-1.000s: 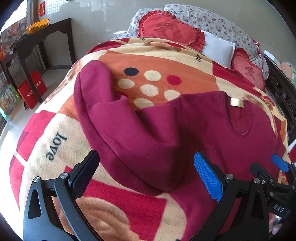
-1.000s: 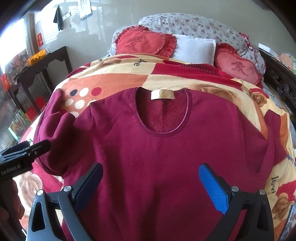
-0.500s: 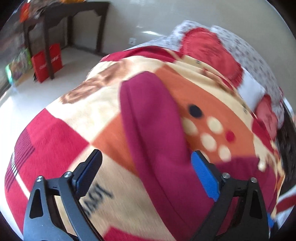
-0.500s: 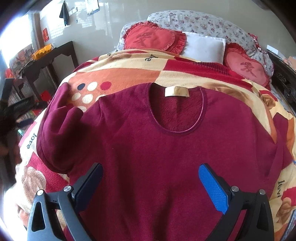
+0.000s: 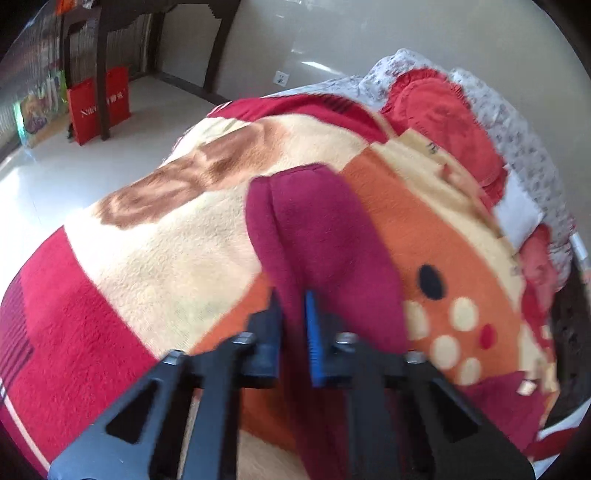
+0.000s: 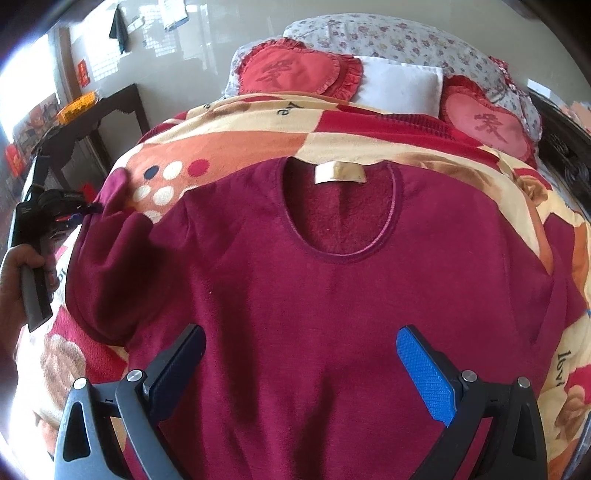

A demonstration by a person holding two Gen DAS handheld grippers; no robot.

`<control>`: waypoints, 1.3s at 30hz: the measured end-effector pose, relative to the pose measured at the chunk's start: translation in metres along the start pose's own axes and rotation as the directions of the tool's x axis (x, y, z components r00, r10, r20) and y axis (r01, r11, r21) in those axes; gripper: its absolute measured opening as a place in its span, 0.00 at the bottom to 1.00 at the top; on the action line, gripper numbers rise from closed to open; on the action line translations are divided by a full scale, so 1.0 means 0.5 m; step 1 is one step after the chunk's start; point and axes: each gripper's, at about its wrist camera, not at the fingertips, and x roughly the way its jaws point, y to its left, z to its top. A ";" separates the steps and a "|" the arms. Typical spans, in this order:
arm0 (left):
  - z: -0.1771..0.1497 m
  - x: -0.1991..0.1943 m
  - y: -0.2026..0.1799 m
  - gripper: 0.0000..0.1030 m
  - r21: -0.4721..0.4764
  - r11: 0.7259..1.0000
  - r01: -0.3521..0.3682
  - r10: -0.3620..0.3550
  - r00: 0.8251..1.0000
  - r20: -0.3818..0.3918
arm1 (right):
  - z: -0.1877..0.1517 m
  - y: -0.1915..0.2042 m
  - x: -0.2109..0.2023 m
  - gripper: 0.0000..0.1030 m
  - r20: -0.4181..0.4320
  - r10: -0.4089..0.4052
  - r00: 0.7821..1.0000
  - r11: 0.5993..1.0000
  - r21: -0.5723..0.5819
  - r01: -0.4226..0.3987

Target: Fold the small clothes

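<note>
A maroon fleece sweater lies face up on the patterned blanket, with a tan label at its neck. Its left sleeve stretches away from me over the blanket. My left gripper is closing its jaws on the sleeve's near edge, and the pads pinch a fold of the fabric. In the right wrist view the left gripper shows at the sleeve end, held by a hand. My right gripper stands open above the sweater's chest with nothing gripped.
Two red heart cushions and a white pillow lie at the bed's head. A dark wooden table and a red bag stand on the pale floor left of the bed. A dark bed frame runs along the right.
My left gripper swung left along the sleeve toward its end, rolled, and went from wide open to pinching the sleeve. The right gripper stayed still and open.
</note>
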 end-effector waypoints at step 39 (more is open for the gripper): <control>-0.372 -0.156 -0.171 0.46 0.465 0.885 -0.002 0.030 0.998 -0.053 | 0.153 -0.041 0.121 0.74 0.038 0.154 0.987 0.983 0.096 -0.157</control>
